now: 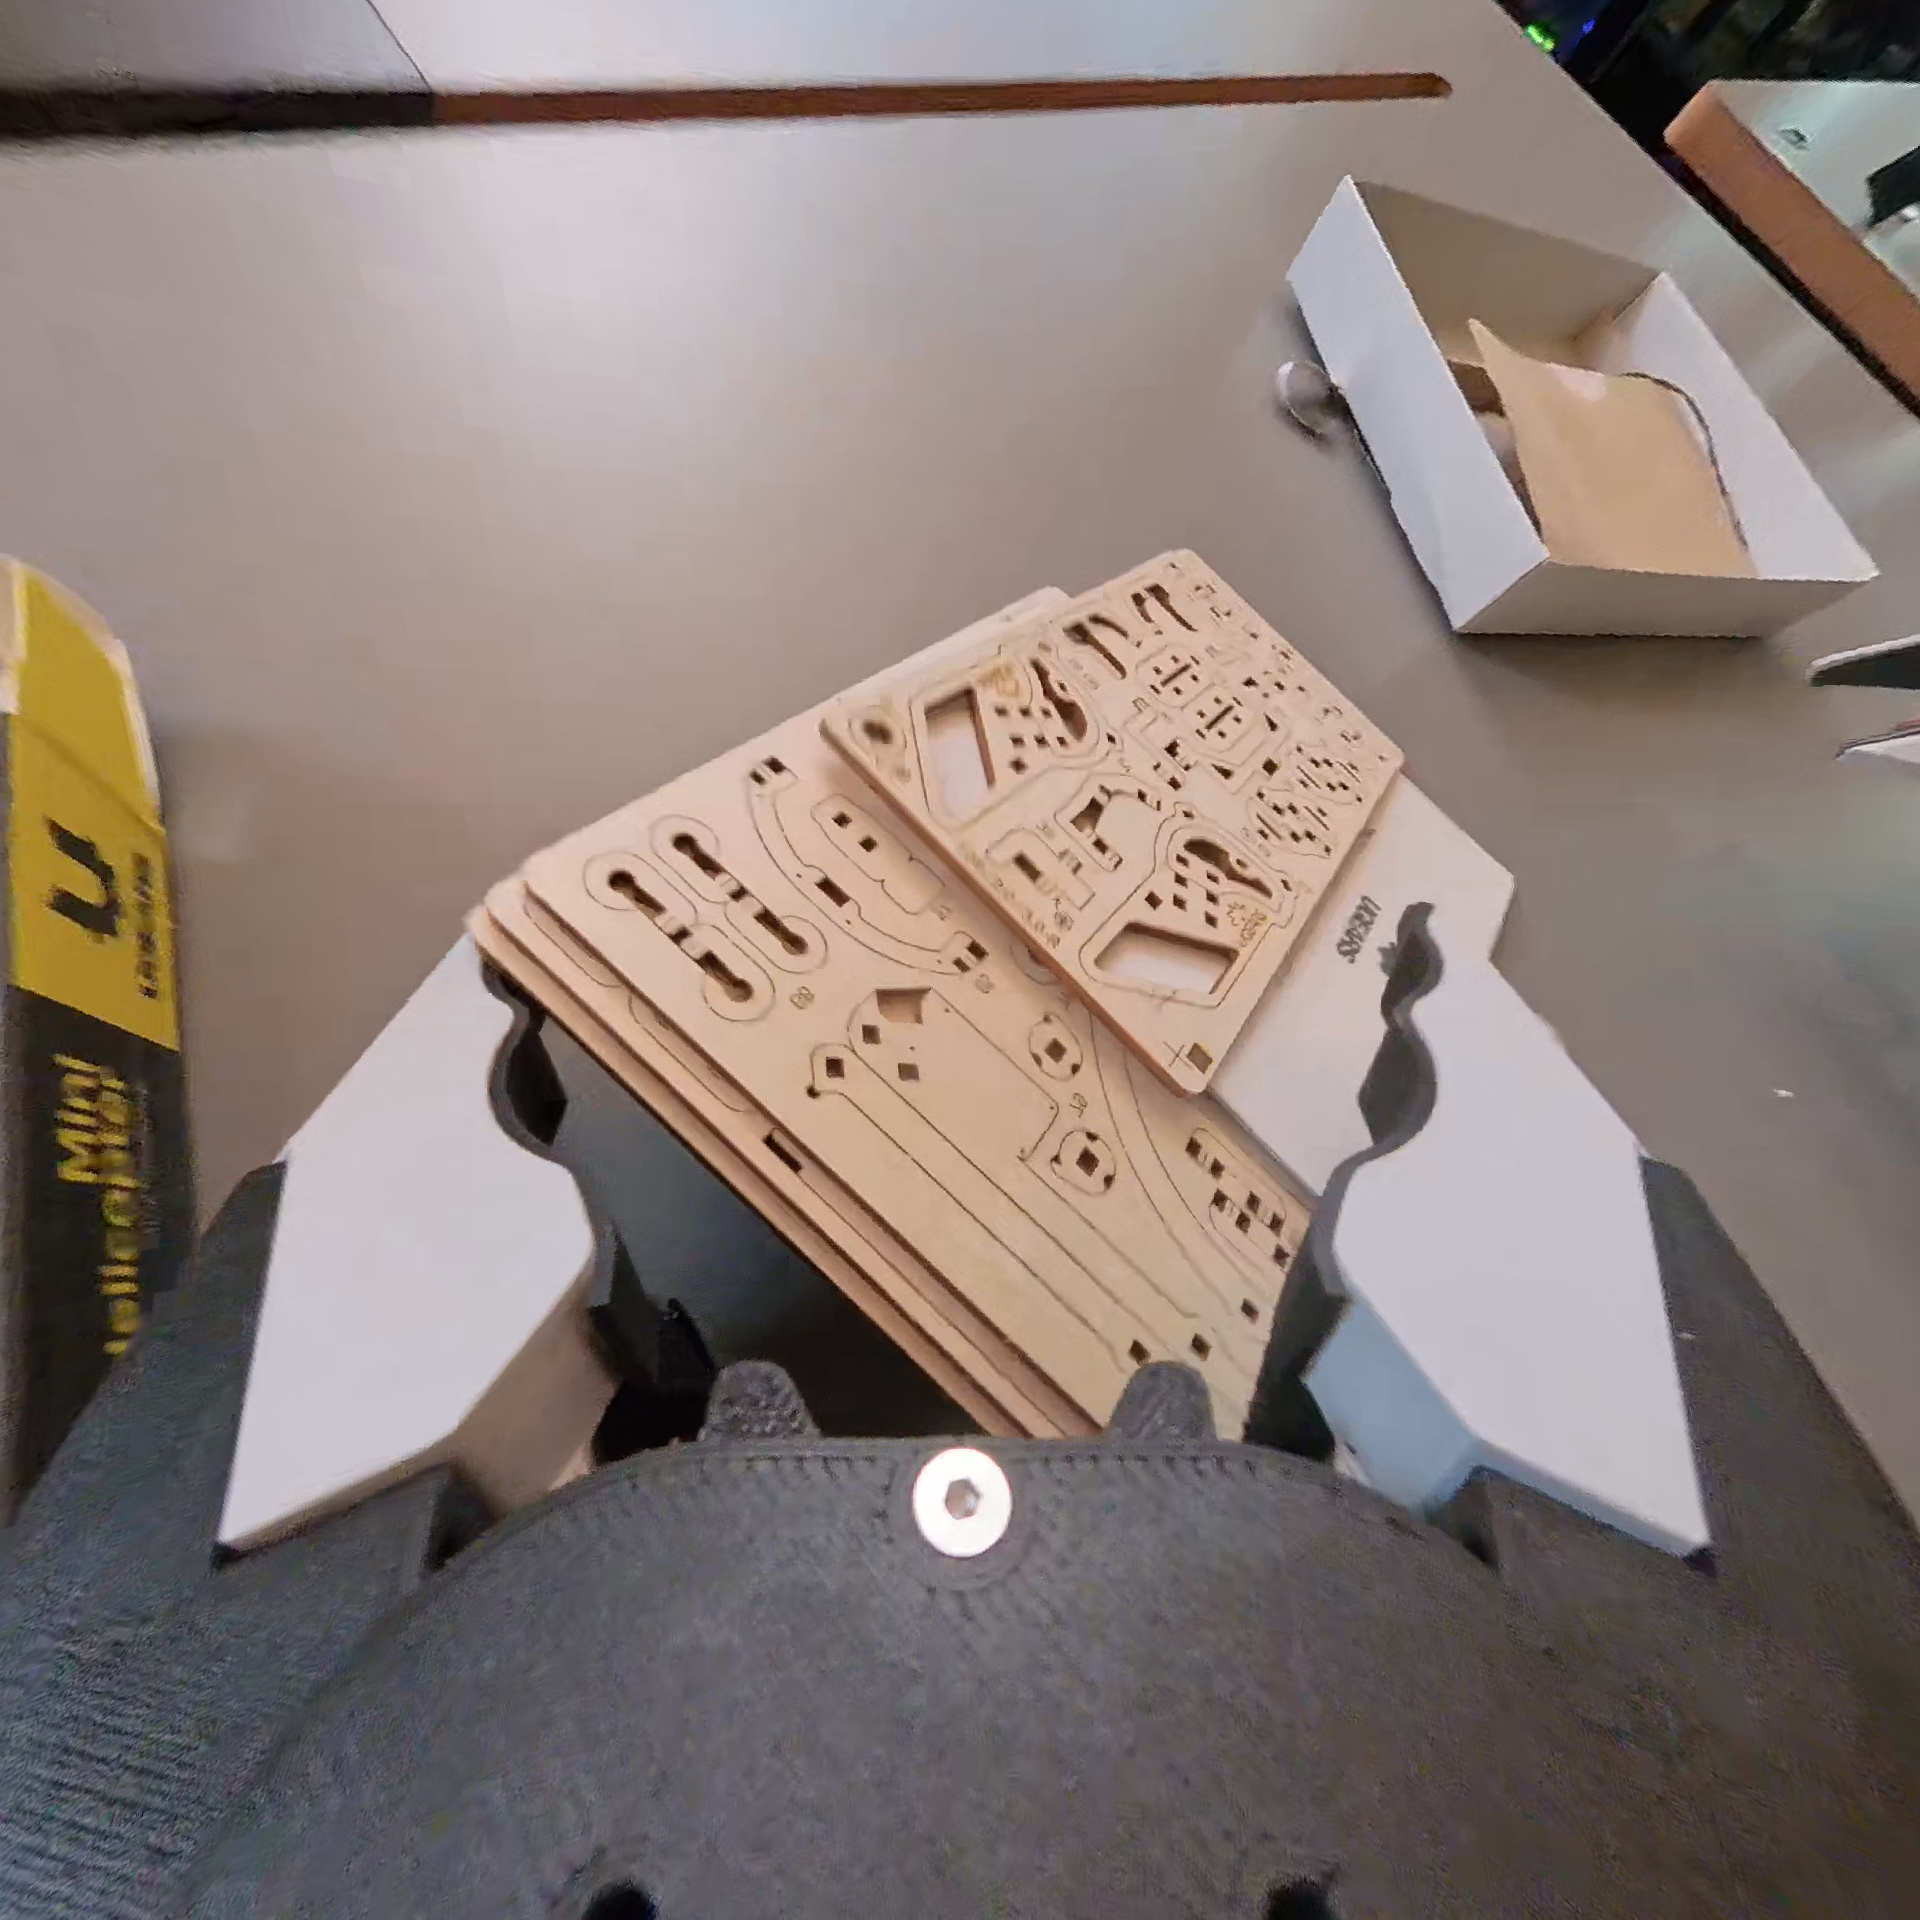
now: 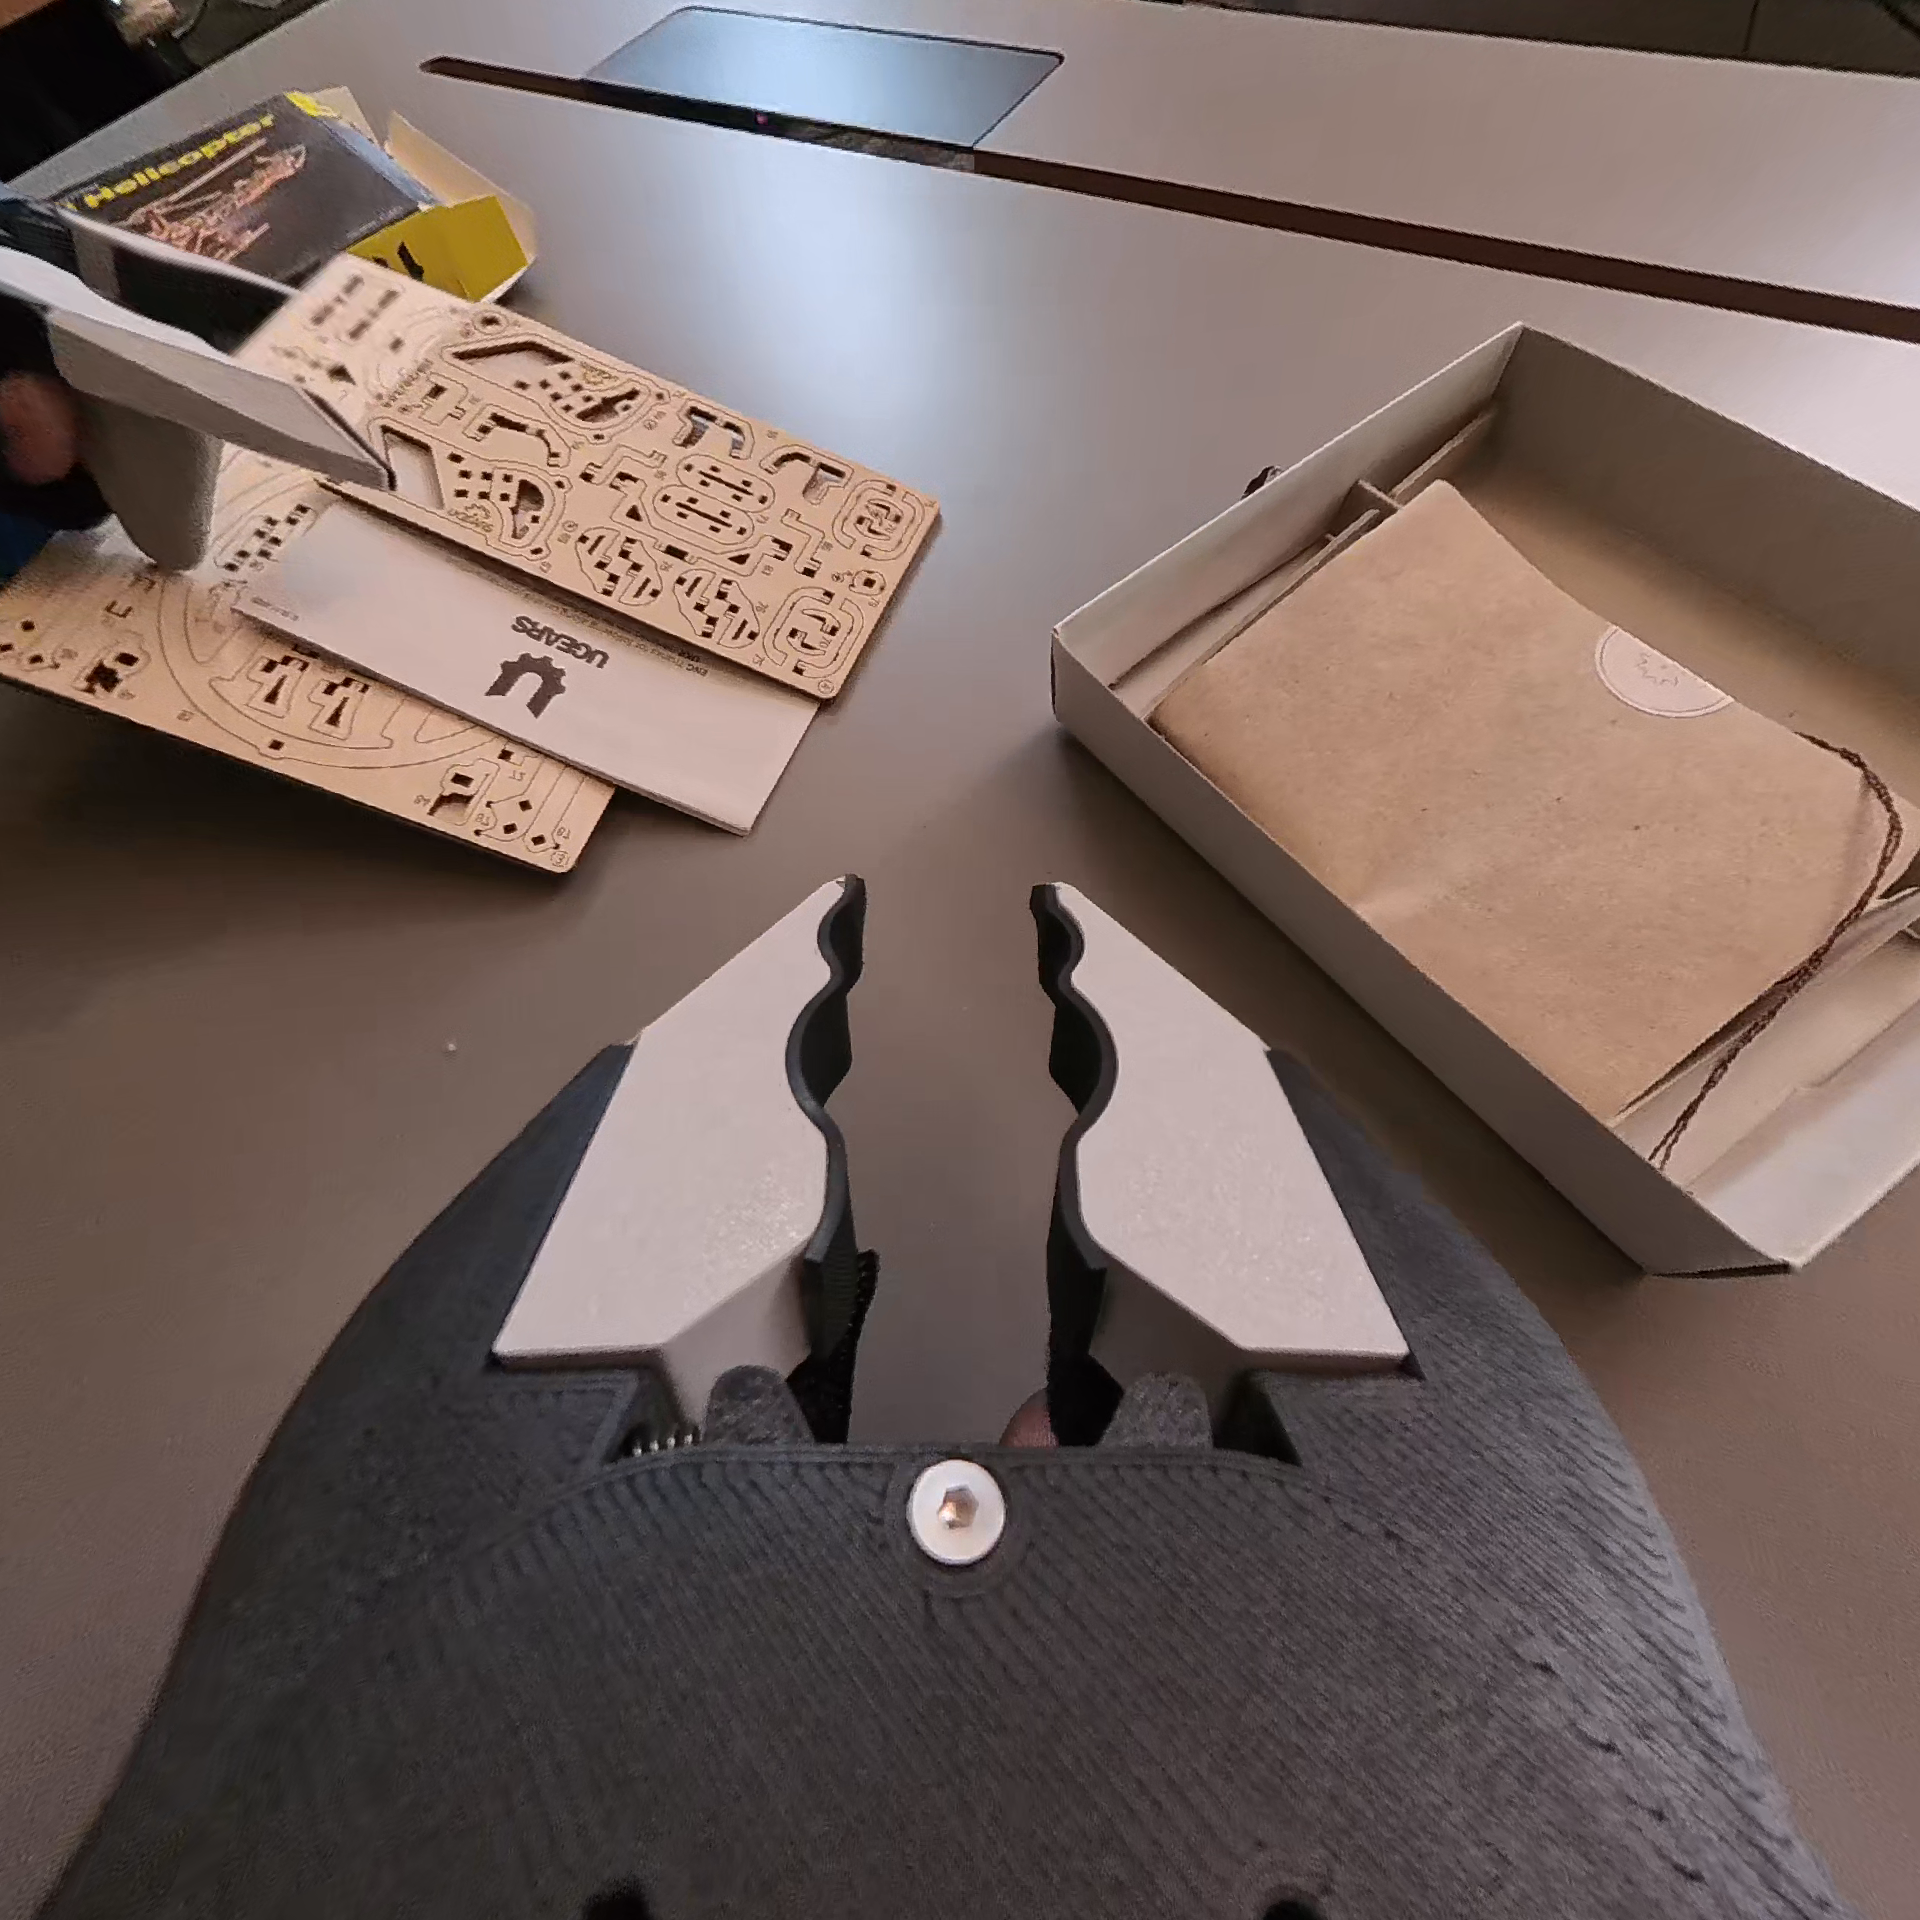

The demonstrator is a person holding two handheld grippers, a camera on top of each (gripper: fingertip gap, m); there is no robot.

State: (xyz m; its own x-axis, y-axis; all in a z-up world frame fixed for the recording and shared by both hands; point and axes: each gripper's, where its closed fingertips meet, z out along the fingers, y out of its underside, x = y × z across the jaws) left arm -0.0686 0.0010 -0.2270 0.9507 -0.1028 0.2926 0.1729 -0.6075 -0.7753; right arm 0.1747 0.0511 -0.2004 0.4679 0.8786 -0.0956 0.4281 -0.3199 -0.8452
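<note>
My left gripper (image 1: 956, 951) is wide open and hangs low over a stack of pale laser-cut wooden sheets (image 1: 883, 1091). The stack lies between its fingers, and I cannot tell if they touch it. A smaller wooden sheet (image 1: 1122, 831) and a white booklet (image 1: 1382, 935) lie on top. The right wrist view shows the left gripper (image 2: 275, 514) over the same sheets (image 2: 312, 717), the small sheet (image 2: 675, 520) and the booklet (image 2: 540, 665). My right gripper (image 2: 945, 896) is open and empty above bare table, between the sheets and a white box tray (image 2: 1299, 894).
The tray (image 1: 1382, 416) holds a brown paper bag (image 2: 1507, 779) with dark thread. A yellow and black carton (image 1: 83, 883) lies left of the stack, also seen in the right wrist view (image 2: 260, 177). A dark groove (image 1: 935, 99) and a dark panel (image 2: 831, 83) cross the far table.
</note>
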